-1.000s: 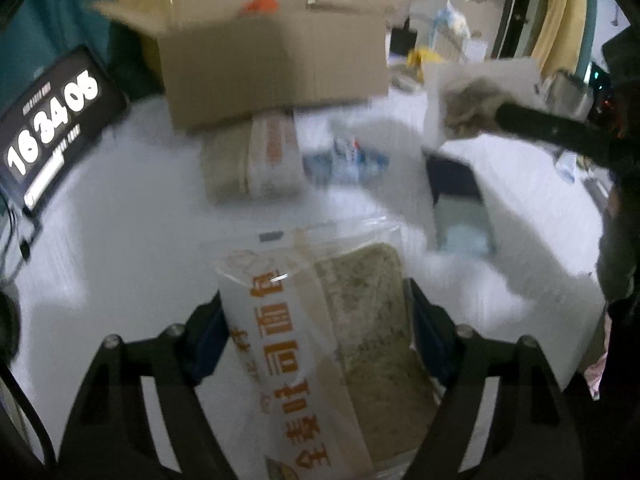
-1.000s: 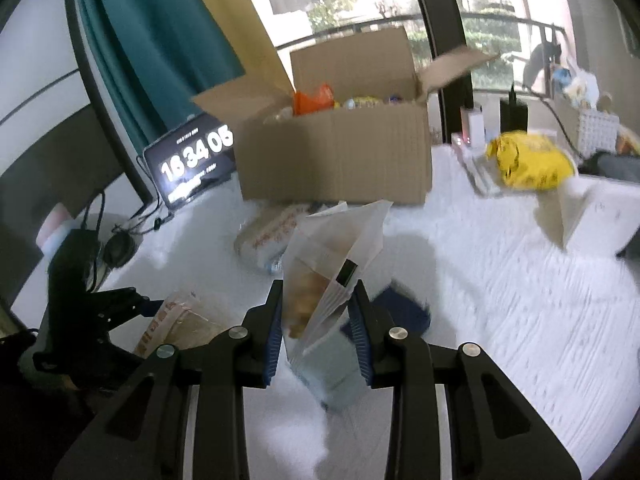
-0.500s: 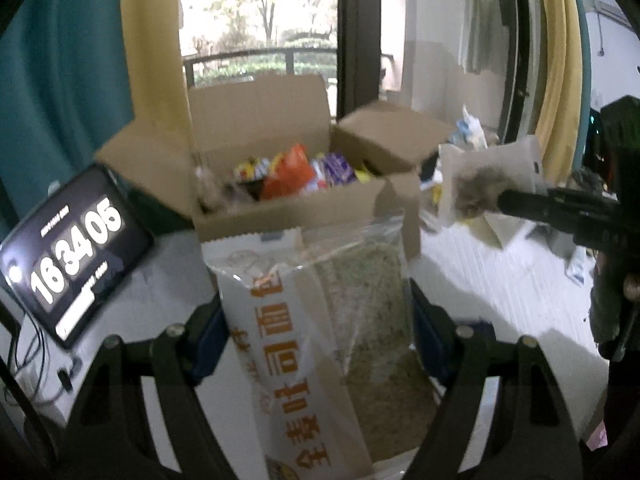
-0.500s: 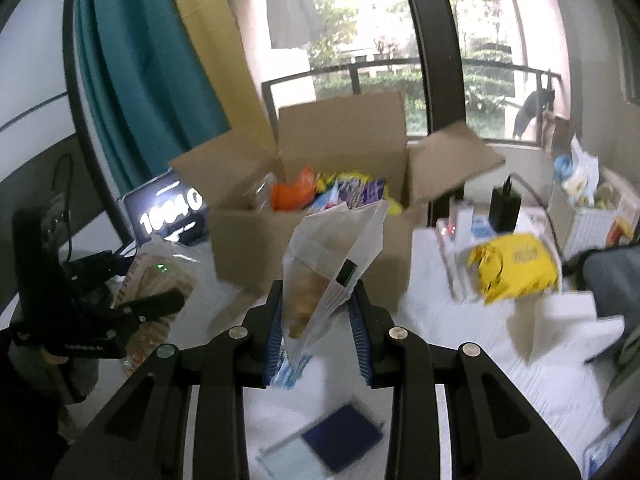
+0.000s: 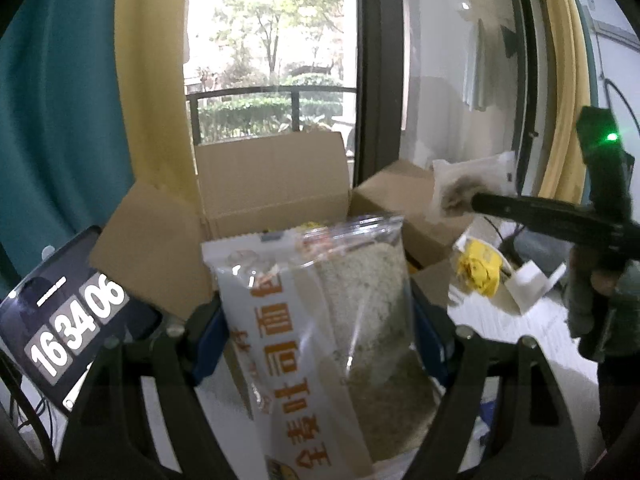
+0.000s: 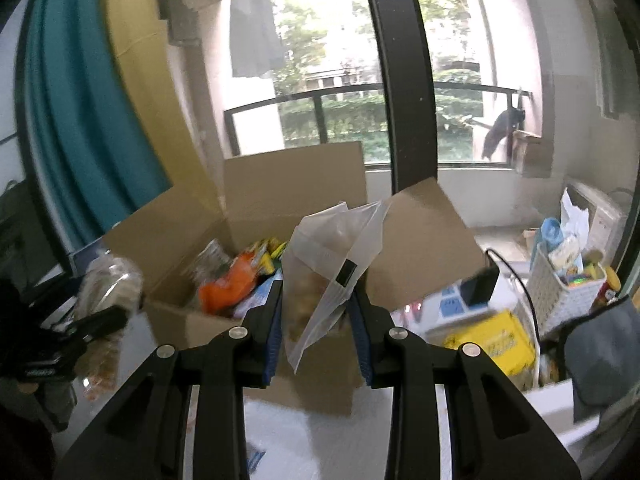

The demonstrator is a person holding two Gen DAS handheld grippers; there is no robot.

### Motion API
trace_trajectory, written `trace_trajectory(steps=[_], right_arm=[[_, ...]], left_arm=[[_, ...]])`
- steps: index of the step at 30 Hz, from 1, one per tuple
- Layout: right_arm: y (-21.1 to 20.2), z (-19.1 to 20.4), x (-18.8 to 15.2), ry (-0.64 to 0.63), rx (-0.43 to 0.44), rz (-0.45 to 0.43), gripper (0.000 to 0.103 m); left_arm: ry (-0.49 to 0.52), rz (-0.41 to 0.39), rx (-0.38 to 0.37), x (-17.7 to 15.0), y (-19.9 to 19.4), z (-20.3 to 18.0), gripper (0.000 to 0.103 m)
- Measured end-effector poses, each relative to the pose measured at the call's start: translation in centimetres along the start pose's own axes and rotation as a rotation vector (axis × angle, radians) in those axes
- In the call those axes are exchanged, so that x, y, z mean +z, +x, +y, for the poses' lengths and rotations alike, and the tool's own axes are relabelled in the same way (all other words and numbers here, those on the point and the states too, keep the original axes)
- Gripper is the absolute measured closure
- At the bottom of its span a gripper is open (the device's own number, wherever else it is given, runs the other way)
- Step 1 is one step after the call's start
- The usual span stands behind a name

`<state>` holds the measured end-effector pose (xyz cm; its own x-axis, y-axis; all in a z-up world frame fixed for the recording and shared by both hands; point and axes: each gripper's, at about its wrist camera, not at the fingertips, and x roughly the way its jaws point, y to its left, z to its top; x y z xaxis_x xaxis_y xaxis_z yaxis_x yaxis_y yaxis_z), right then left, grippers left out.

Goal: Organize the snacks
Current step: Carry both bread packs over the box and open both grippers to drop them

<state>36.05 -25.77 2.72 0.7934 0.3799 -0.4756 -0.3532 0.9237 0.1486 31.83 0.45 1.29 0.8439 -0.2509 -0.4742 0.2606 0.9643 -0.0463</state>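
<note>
Holding the bread bag [image 5: 320, 332] by its sides, my left gripper [image 5: 316, 344] has its jaws spread wide and pressed on the pack, so it stands upright, long axis vertical, sealed top edge up toward the open cardboard box [image 5: 272, 204] just behind it. I judge that suits a drop into the box. My right gripper [image 6: 316, 328] clamps narrowly on a smaller clear snack pouch [image 6: 324, 268], also upright, top corner tilted right, in front of that box's packets [image 6: 232, 280].
</note>
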Motion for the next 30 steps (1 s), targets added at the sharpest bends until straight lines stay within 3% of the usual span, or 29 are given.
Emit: trace_trajectory(steps=[15,18,20,30], right_arm=[[11.8,-0.2,5.3,-0.112,-0.125,0.043,0.07],[13.6,-0.3,5.8,-0.14,-0.181,0.066,0.06],[13.6,-0.3,5.8,-0.156,-0.182,0.06,0.043],[7.9,-2.2,4.2,-0.1,-0.106,0.028,0.043]], left_arm=[[-0.07,-0.063,0.019,2.6,3.2,2.1,0.023],[-0.082,-0.062,0.014,3.0,3.9,2.0,0.023],[-0.085,-0.058,0.012,3.2,4.3,1.6,0.023],[-0.085,-0.011,-0.035,4.0,8.1,-1.7,0.023]])
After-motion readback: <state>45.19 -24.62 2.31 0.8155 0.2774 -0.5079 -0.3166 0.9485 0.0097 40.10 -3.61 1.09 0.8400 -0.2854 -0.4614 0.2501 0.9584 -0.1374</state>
